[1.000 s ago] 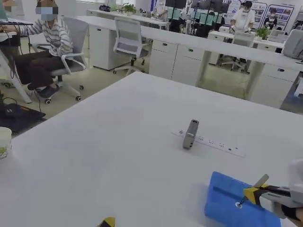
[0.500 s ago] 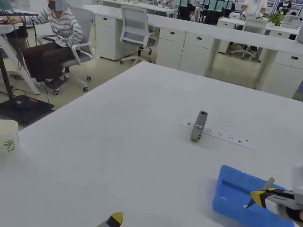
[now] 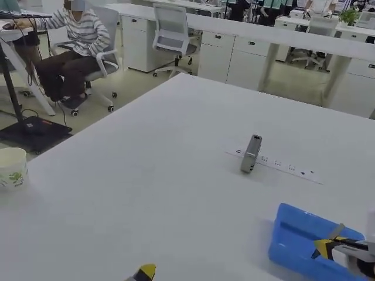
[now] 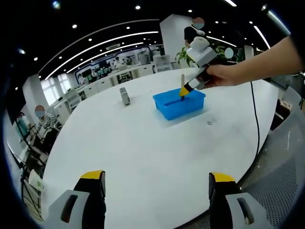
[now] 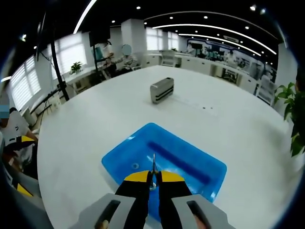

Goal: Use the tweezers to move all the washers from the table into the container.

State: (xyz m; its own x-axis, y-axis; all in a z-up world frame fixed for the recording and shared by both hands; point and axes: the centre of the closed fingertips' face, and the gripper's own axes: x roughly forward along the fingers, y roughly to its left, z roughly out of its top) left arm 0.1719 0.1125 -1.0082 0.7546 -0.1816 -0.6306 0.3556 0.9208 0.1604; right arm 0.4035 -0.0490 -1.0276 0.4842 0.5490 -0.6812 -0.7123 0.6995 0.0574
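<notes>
Grips the tweezers [image 5: 153,164] in the tight-closed jaws of the right gripper [image 5: 153,179], tips down over the blue container [image 5: 190,162] at the table's [image 3: 146,175] near right. Carries the left gripper [image 4: 157,175] wide open and holding nothing, well to the left. Finds, in the right gripper view, one washer [image 5: 135,166] on the container floor, just left of the tips. Catches, in the left gripper view, washers [image 4: 210,122] on the table just beside the container.

On my table [image 3: 146,187], the container [image 3: 296,234] sits front right, one washer [image 5: 135,166] in it. Behind it lies the power strip [image 3: 281,167], a box [image 3: 251,153] at its left end. A cup [image 3: 12,167] stands far left.
</notes>
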